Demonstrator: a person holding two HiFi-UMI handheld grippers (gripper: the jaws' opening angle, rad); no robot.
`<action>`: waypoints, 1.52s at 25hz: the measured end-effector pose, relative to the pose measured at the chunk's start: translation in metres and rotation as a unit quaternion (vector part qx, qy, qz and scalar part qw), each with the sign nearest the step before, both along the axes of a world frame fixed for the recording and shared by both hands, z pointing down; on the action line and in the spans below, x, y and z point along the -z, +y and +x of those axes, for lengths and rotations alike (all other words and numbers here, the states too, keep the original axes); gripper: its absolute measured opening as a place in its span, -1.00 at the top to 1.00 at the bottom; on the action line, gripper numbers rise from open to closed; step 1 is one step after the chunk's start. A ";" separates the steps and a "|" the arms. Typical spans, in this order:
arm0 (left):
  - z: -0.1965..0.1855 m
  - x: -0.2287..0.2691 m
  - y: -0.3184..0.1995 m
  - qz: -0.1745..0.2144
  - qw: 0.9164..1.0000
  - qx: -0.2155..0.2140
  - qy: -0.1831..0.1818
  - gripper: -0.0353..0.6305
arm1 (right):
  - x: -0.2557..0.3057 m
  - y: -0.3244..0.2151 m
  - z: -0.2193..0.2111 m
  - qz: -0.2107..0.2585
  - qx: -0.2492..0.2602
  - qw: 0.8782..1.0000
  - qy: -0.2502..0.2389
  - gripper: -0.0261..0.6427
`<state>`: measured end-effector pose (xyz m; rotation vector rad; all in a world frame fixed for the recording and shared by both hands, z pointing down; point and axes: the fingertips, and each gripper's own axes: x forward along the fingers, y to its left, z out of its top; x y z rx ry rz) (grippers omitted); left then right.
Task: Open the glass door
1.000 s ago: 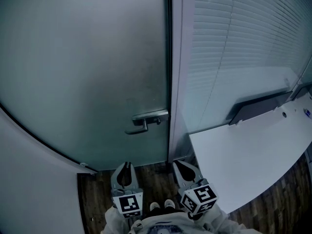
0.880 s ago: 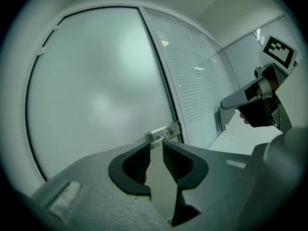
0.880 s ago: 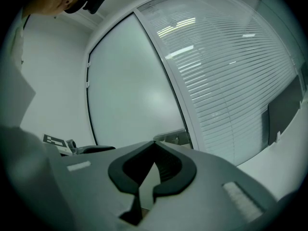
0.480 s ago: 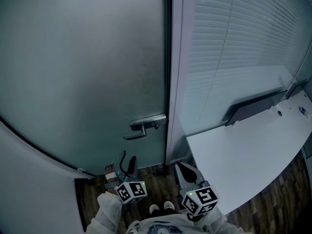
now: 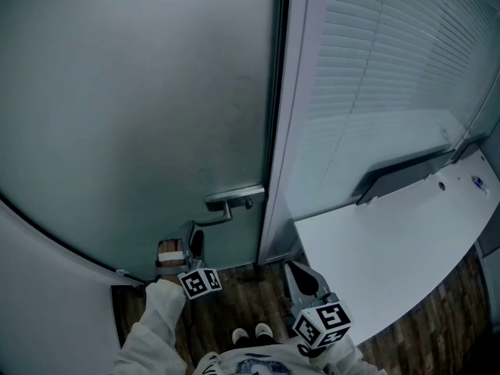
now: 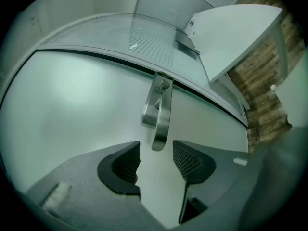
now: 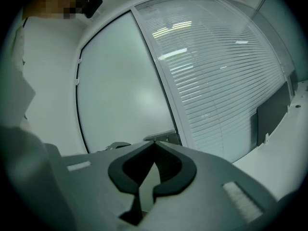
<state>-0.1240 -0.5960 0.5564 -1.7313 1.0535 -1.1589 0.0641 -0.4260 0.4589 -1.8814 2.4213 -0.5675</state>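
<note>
L gripper (image 6: 156, 146) view alone shows jaws just opened wide, handle (image 6: 161, 112) end facing gap; R gripper (image 7: 154, 142) jaws pressed together. Frosted glass door (image 5: 141, 116), wood floor (image 5: 234, 297).

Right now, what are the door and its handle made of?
The door looks like frosted glass: it is pale and milky, and nothing shows through it. The handle looks like brushed metal, probably steel: it is silvery with a soft shine.

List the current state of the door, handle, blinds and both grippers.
Glass door, closed against its frame.
Handle, level, untouched.
Left gripper, jaws have just been opening, nothing between them, handle tip just ahead.
Right gripper, shut, empty.
Blinds, lowered.
</note>
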 end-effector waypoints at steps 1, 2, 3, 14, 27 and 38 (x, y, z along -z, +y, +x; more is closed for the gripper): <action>0.000 -0.003 -0.004 0.001 1.000 -0.003 -0.009 0.24 | 0.001 -0.001 -0.001 0.002 0.000 1.000 0.001 0.91; 0.001 -0.006 -0.008 0.002 1.000 -0.006 -0.016 0.24 | 0.001 -0.001 -0.002 0.003 0.001 1.000 0.001 0.91; 0.001 -0.008 -0.012 0.003 1.000 -0.009 -0.023 0.24 | 0.002 -0.002 -0.003 0.004 0.001 1.000 0.001 0.91; -0.001 -0.012 -0.029 0.024 1.000 -0.002 -0.011 0.57 | -0.004 -0.006 -0.001 -0.007 -0.008 1.000 0.003 0.91; -0.002 -0.048 -0.033 -0.036 0.970 0.112 0.211 0.57 | -0.018 -0.005 -0.005 -0.024 -0.011 1.000 0.003 0.91; -0.003 -0.043 0.002 -0.061 0.960 0.132 0.238 0.58 | -0.005 -0.001 -0.021 -0.018 0.002 1.000 -0.006 0.91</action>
